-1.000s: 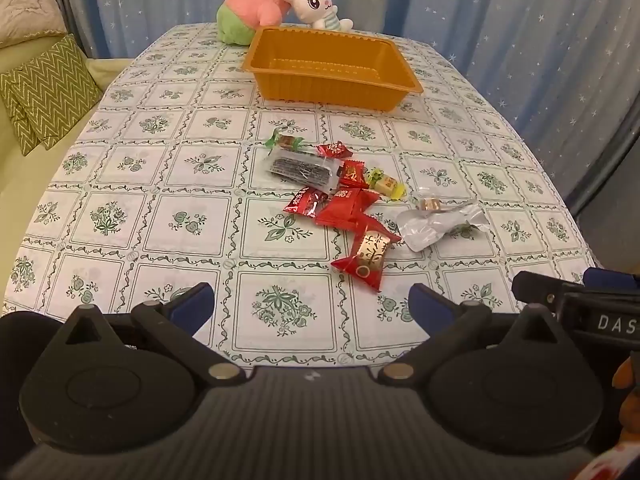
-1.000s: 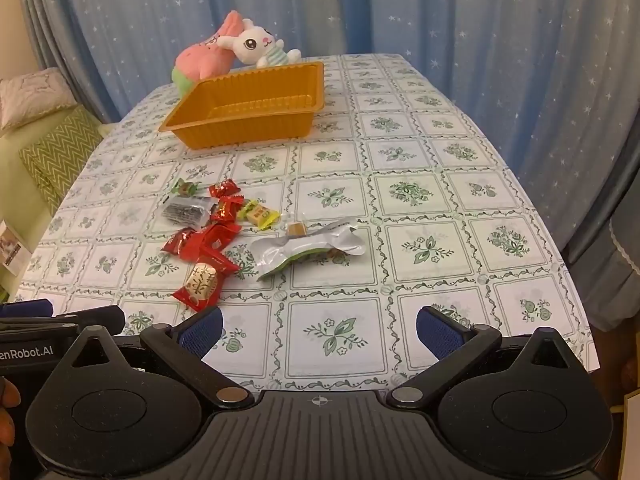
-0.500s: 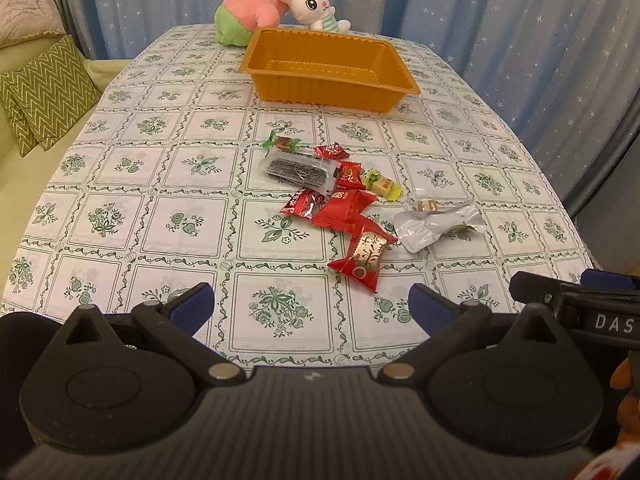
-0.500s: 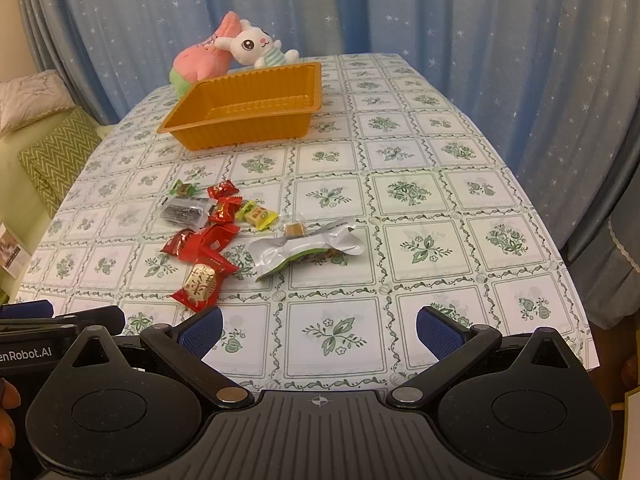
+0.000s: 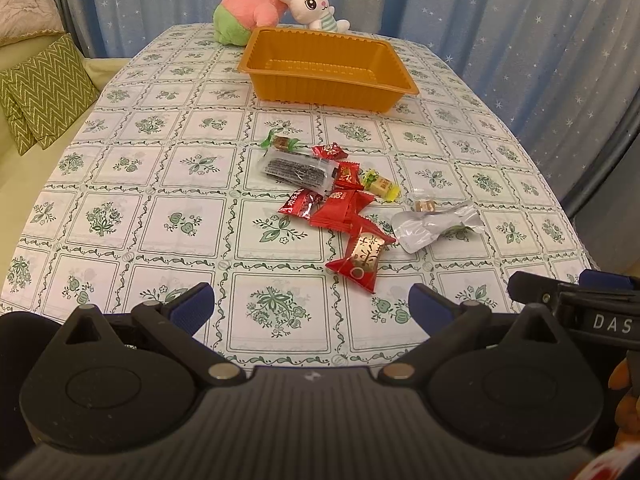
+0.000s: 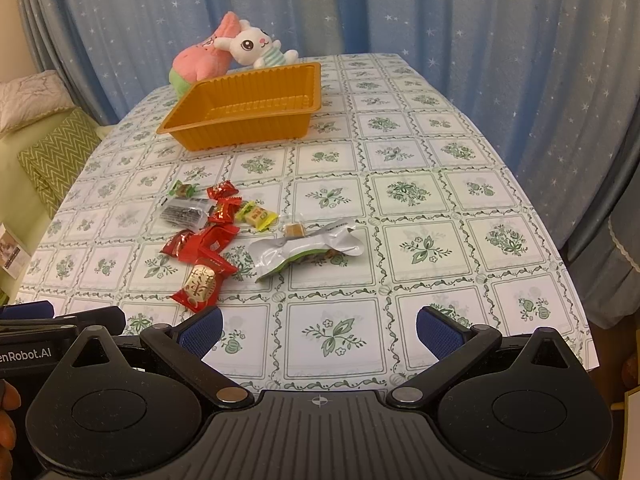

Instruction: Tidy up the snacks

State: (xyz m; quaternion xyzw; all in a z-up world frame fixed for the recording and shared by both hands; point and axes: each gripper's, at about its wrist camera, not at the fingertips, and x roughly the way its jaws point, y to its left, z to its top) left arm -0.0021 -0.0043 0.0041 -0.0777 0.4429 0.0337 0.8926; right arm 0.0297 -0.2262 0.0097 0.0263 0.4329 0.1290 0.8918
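A blue star-printed curtain (image 6: 460, 20) closed off the background, and the bench (image 5: 120, 184) wore a white cloth with green floral squares. At upper centre of the left wrist view stood an orange rectangular plastic tray (image 5: 328, 70), open side up and holding nothing, presumably placed there as the receptacle. Behind it, at the far edge, lay a pink and green plush toy (image 5: 248, 12) and a white rabbit plush toy (image 5: 310, 4), the rabbit leaning on the pink one.

The snacks lay loose in a cluster at mid-frame, well apart from the tray: a clear packet of dark strips (image 5: 296, 170), several red wrapped candies (image 5: 340, 208), a red and gold wrapped sweet (image 5: 362, 256), a yellow-green wrapped candy (image 5: 380, 186) and a silver foil pouch (image 5: 434, 224). None had been sorted.

The left tool (image 5: 310, 306) sat low at the near bench edge, jaws spread wide and holding nothing. The right tool (image 6: 318, 326) was likewise wide and unladen, the red and gold sweet lying just ahead of its left finger. Judgement: both were positioned for a first pick.
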